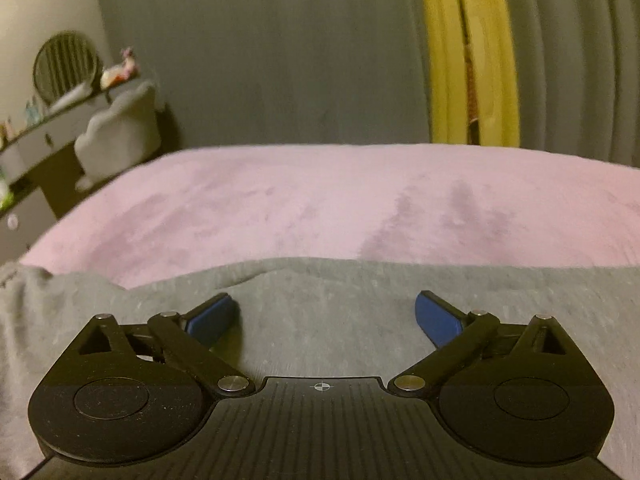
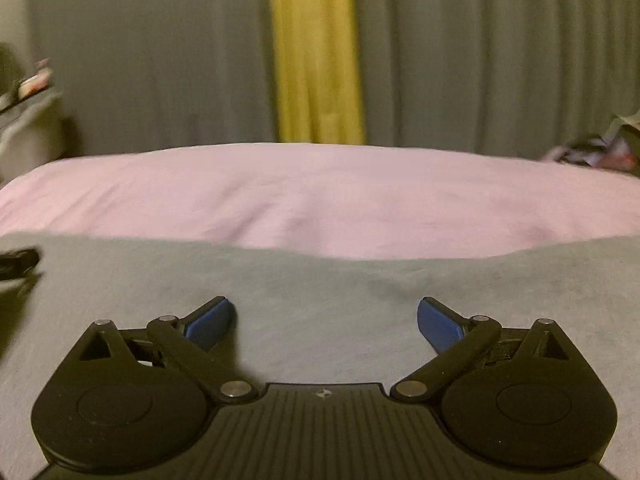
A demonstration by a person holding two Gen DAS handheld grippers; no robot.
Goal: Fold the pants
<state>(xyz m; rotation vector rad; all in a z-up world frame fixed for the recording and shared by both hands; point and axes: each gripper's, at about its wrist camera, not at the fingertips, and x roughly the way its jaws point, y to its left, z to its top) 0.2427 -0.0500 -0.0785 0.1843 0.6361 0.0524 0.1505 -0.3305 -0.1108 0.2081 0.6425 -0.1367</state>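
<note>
Grey pants (image 1: 328, 300) lie flat on a pink bed cover (image 1: 320, 200), filling the near part of the left wrist view. My left gripper (image 1: 326, 312) hovers over them, open wide, its blue pads (image 1: 212, 318) apart with only cloth below. In the right wrist view the same grey pants (image 2: 320, 292) spread across the foreground on the pink bed cover (image 2: 320, 200). My right gripper (image 2: 324, 312) is open too, nothing between its blue pads (image 2: 438, 322). A dark part of the other gripper (image 2: 18, 264) shows at the left edge.
Grey curtains (image 1: 280, 60) with a yellow strip (image 1: 468, 52) hang behind the bed. A dresser with a round mirror (image 1: 66, 64) and a grey chair (image 1: 120, 132) stand at the left. Crumpled clothes (image 2: 592, 154) lie at the bed's far right.
</note>
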